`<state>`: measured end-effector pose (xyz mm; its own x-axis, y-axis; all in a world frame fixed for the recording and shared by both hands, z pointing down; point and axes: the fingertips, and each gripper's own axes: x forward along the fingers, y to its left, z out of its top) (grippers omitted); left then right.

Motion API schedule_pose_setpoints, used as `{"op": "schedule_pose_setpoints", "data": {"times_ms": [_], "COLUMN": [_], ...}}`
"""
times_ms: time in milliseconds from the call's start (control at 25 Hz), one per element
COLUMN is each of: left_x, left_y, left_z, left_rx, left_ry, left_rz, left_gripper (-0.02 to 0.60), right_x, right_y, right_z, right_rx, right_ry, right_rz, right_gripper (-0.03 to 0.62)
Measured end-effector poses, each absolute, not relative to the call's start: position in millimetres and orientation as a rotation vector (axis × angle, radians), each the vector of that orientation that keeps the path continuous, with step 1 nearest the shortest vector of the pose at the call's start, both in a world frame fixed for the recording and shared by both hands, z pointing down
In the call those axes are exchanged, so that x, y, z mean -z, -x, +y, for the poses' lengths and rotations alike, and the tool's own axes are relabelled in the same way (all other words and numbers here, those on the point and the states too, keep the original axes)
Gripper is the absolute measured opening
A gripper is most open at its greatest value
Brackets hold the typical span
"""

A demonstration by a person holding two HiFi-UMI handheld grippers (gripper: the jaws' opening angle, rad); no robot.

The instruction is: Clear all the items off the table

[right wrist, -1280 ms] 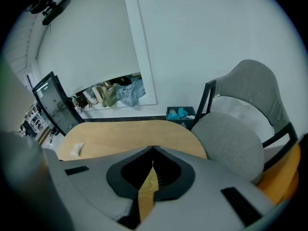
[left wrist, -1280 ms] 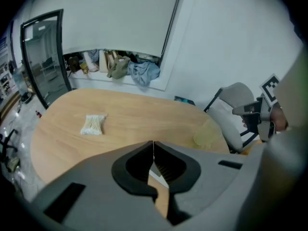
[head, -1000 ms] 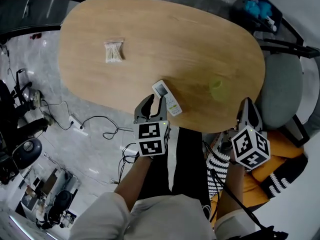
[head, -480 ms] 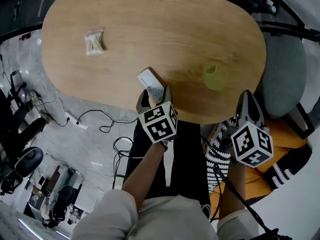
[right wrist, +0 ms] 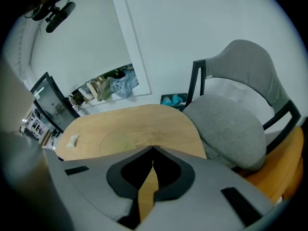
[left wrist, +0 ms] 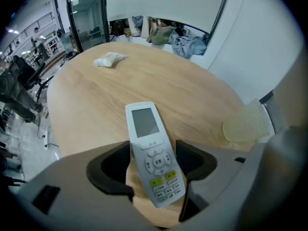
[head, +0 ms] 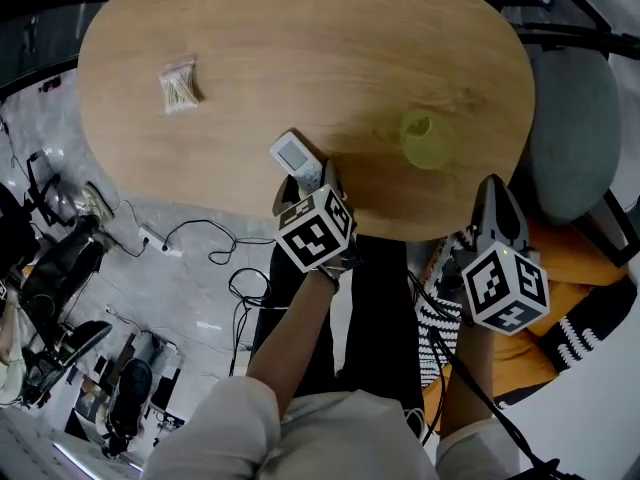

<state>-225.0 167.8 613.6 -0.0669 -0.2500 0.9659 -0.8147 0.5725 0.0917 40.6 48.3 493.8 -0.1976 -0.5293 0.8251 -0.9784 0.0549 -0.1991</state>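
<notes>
One remote [head: 297, 155] near table [head: 300, 48] edge

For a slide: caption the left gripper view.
Left gripper, jaws just opened, straddles a white remote on the wooden table.

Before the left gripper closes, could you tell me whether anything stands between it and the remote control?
Nothing visible does. The left gripper has just been opening its jaws, and they now straddle the remote control, not visibly pressing it. The yellow cup stands apart to its right.
</notes>
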Motion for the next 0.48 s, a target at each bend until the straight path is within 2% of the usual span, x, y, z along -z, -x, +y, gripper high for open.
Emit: {"op": "schedule_pose_setpoints", "data": {"times_ms": [320,480], "left_x": [-618.1,-616.7], "left_y": [226.0,229.1], "left_z": [169.4,171.2], "left_rx": [-0.63,-0.642], "left_ry": [-0.914,-0.963], "left_rz": [-1.575,-1.521], "left_gripper": [0.273,0.236], "right_x": [-495.9,-496.9], "right_y": [-35.9,-32.2], "right_z": [52.3,56.3], "right_rx": [-1.069,-1.078], "right_ry": [-1.542,-1.56], "right_rz": [-1.772,-1.765], "right_gripper": [0.025,0.025]}}
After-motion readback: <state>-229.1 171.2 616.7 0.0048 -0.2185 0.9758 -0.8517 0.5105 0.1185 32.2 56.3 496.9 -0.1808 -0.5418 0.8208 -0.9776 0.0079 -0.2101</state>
